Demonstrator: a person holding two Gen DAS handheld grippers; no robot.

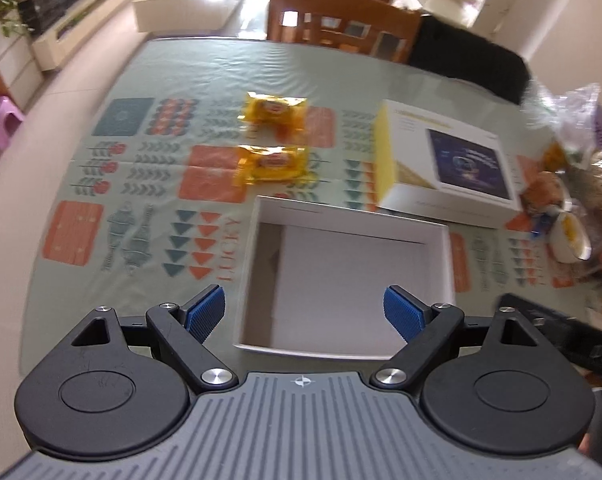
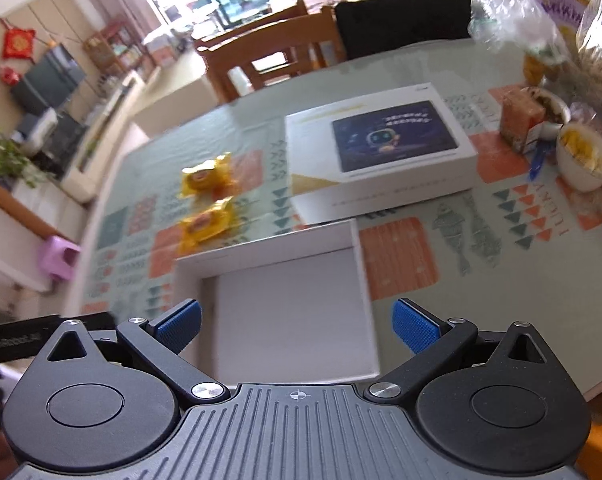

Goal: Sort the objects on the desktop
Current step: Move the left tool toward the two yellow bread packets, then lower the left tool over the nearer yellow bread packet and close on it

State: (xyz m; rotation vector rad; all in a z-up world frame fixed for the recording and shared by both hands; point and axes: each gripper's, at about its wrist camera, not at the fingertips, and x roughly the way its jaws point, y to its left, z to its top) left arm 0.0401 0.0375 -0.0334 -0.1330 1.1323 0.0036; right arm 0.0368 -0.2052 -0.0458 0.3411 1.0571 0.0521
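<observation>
You hold both the left gripper [image 1: 304, 312] and right gripper [image 2: 297, 326] spread wide and empty above the open white cardboard box [image 1: 381, 236], whose inside shows bare, while two yellow crinkly snack packets [image 1: 274, 110] lie just beyond it.

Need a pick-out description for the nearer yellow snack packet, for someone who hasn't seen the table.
Start at the open white box in front of both grippers on the patterned tablecloth. Just past its far left corner lie two yellow snack packets, apart from each other. The target is the nearer packet, resting on an orange patch; the farther packet lies further from the box.
</observation>
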